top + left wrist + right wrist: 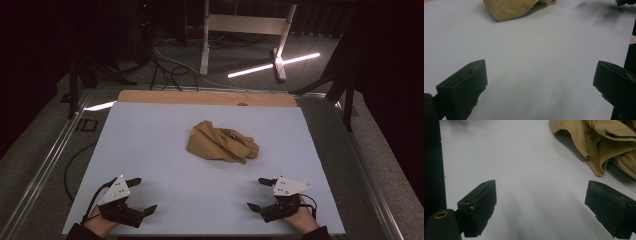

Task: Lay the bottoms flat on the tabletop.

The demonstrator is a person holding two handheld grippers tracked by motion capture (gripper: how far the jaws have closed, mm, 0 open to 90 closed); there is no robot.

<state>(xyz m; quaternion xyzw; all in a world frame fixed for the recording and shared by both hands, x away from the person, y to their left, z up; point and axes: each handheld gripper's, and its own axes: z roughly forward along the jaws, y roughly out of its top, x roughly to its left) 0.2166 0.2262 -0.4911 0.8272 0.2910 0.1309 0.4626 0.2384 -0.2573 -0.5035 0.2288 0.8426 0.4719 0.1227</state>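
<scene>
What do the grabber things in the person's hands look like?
Each hand holds a black gripper, the left gripper and the right gripper. Each has two chunky black jaws, a grey three-cornered plate on top and a thin black cable trailing behind. The sleeves look dark.

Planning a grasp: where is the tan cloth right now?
In the high view the tan cloth lies crumpled near the middle of the table, ahead of both grippers and untouched, a little nearer the right gripper.

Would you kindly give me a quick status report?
Left gripper and right gripper open, empty, near edge. Tan cloth crumpled mid-table, untouched. Path clear.
</scene>
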